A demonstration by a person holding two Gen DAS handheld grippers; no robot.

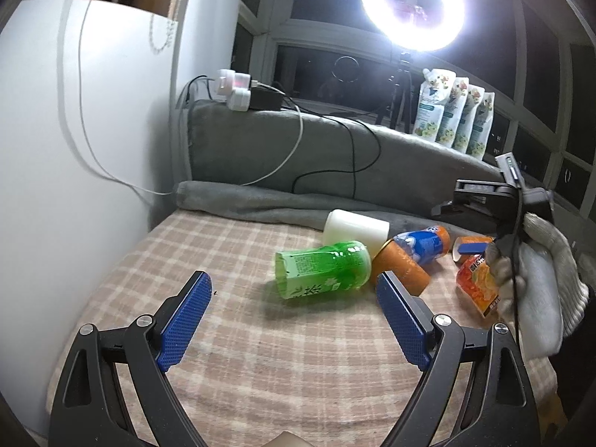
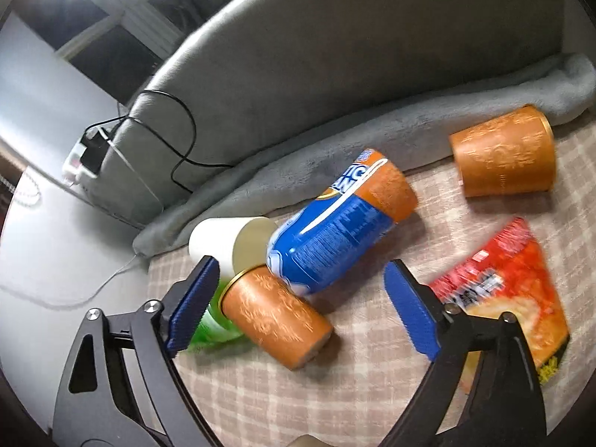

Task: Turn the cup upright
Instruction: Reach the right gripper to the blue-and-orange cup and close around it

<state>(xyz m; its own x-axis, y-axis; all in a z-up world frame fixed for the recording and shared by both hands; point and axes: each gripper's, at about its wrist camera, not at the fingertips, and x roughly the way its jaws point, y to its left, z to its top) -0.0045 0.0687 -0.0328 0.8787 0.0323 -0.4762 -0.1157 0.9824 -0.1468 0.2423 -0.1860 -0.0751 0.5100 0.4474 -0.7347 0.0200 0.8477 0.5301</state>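
Cups lie tipped on their sides in a loose cluster on the checked blanket (image 1: 260, 372), so none can simply be lifted; each needs a grip across its wall and a quarter turn. Nearest the right gripper (image 2: 301, 309), whose blue jaws stand wide apart with nothing between them, is an orange cup (image 2: 275, 316) on its side, gold rim toward the left finger. It looks like the chosen one, since the fingers already straddle its line. A blue-and-orange cup (image 2: 335, 231) leans against it, touching, so a careless lift would likely roll that neighbour. Behind sits a white cup (image 2: 231, 242), also toppled, and a green cup (image 2: 216, 327) peeks out under the left finger. A red snack packet (image 2: 514, 287) lies flat to the right, and a second orange cup (image 2: 503, 156) rests on its side farther back against the folded grey blanket (image 2: 372, 141).

The left gripper (image 1: 294, 320) hangs back, jaws likewise spread and empty, facing the green cup from the front, apparently keeping out of the way. Soft bedding gives an uneven footing, so an uprighted cup may wobble. Beyond, a grey padded backrest carries black and white cables and a power strip (image 1: 246, 93); four refill pouches (image 1: 454, 115) and a ring light (image 1: 413, 3) stand before dark windows.
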